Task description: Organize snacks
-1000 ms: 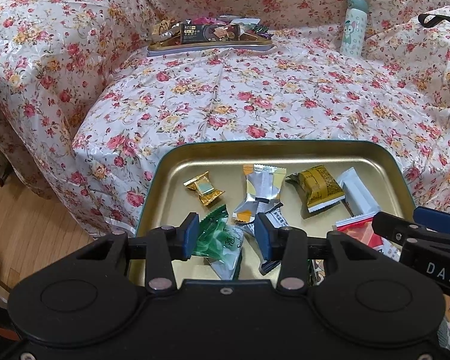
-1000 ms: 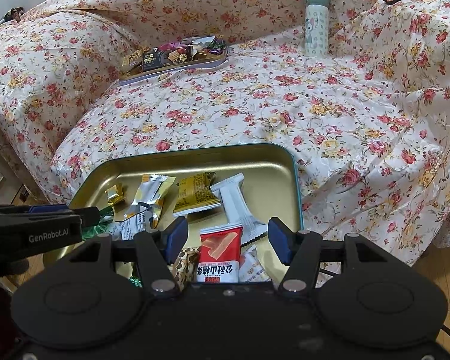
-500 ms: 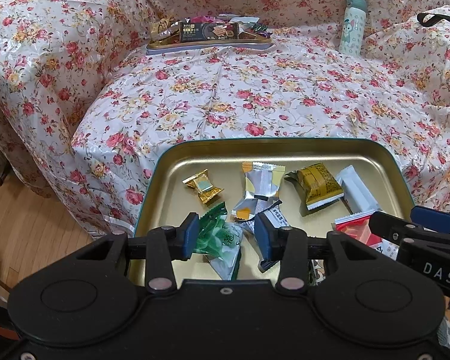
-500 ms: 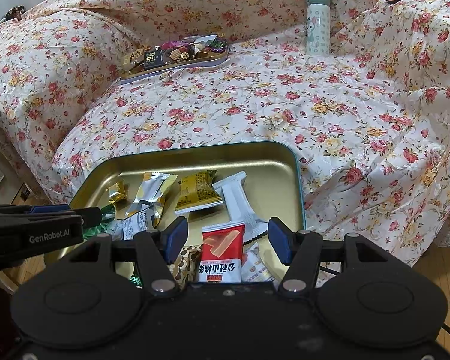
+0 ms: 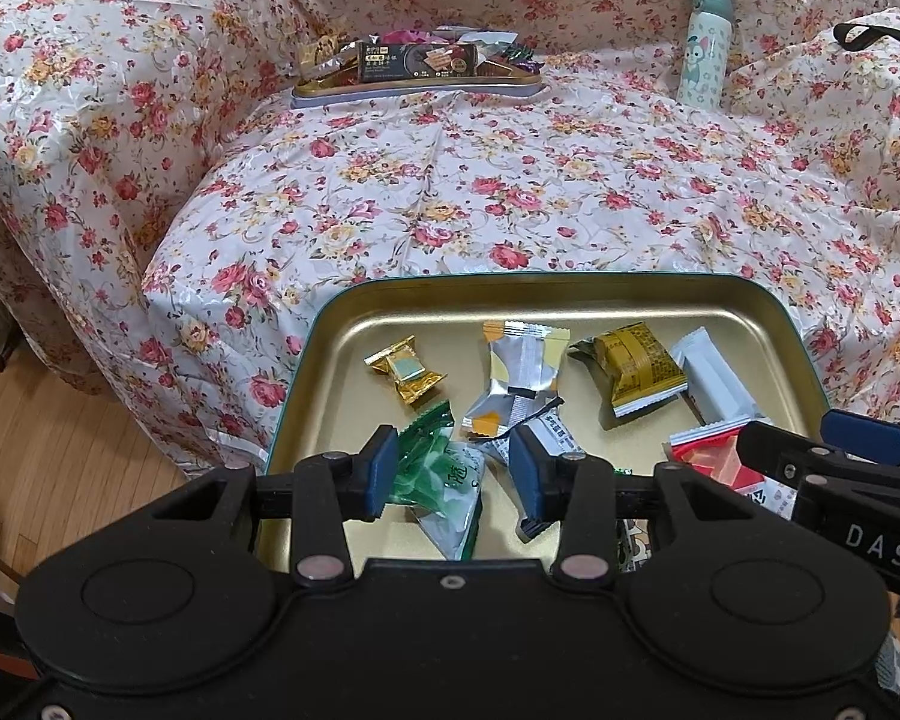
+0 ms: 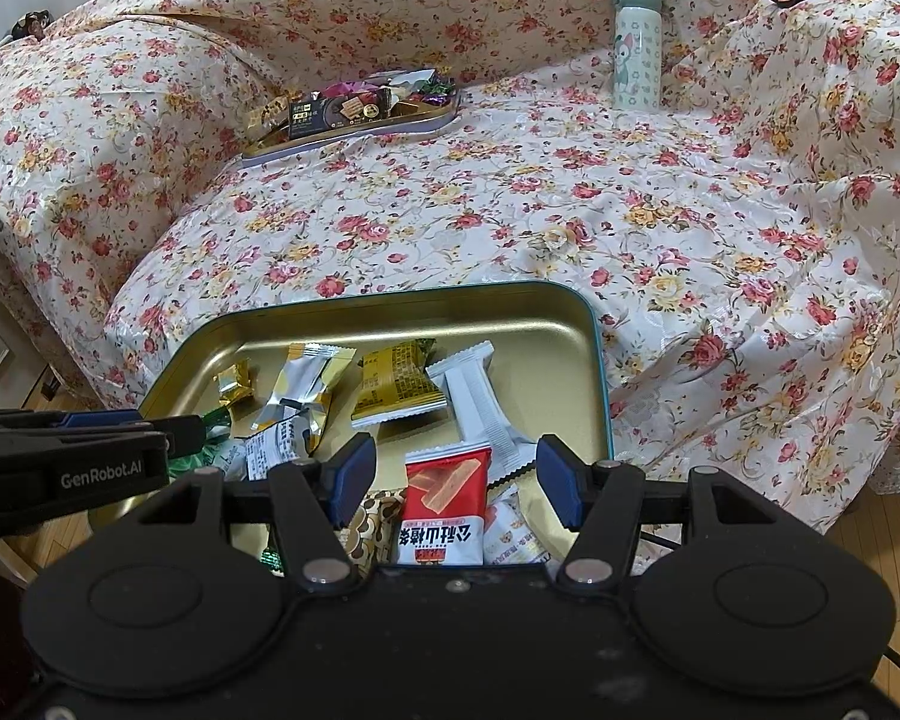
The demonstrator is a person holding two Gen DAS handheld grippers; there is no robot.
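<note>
Beyond both sets of fingers spreads a flower-print sofa cover (image 5: 510, 180), bearing a far tray of sweets (image 5: 414, 84) and an upright pale bottle (image 5: 705, 48) to its right, both well apart from the grippers. Just beneath the fingers sits the gold tin tray (image 5: 570, 294) holding the snacks. The left gripper (image 5: 453, 468) hangs released over a green packet (image 5: 444, 474), its pads either side without pressing; a silver-and-yellow wrapper (image 5: 519, 372) lies just past them. The right gripper (image 6: 453, 480) likewise stands unclenched around a red packet (image 6: 444, 498), with a white bar (image 6: 477, 402) ahead. Nothing has shifted since a second ago; both hands have stayed still. Packets nearest the gripper bodies are cut off, and their print is hard to read.
</note>
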